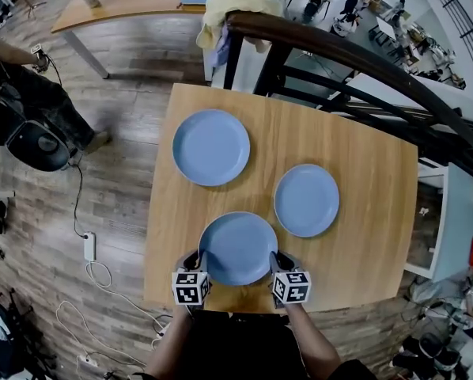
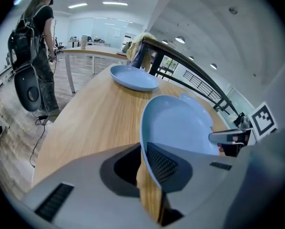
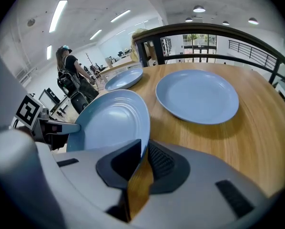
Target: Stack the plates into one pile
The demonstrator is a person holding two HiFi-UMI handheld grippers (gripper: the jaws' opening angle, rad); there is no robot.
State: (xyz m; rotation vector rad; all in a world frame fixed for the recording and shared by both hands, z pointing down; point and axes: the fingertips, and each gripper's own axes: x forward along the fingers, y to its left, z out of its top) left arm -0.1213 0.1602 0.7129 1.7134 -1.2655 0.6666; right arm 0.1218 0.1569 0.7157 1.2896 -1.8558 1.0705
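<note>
Near plate (image 1: pixel 236 248) between left tongs (image 1: pixel 194 264), right tongs (image 1: pixel 281 264); on table (image 1: pixel 371 212), second plate (image 1: pixel 306 200) behind-right, third plate (image 1: pixel 211 147) behind-left.

Bare wood is lying open along the right edge of the tabletop (image 1: pixel 379 236) and into its far right corner, while the far-left plate (image 1: pixel 211 147), the right plate (image 1: pixel 306 200) and the near-edge plate (image 1: pixel 236 248) are filling the left and middle, and a railing (image 1: pixel 339 50) is bordering that corner.

Left tool (image 1: pixel 194 258), right tool (image 1: pixel 279 258): grey, checker-marked cubes (image 1: pixel 191 286).
</note>
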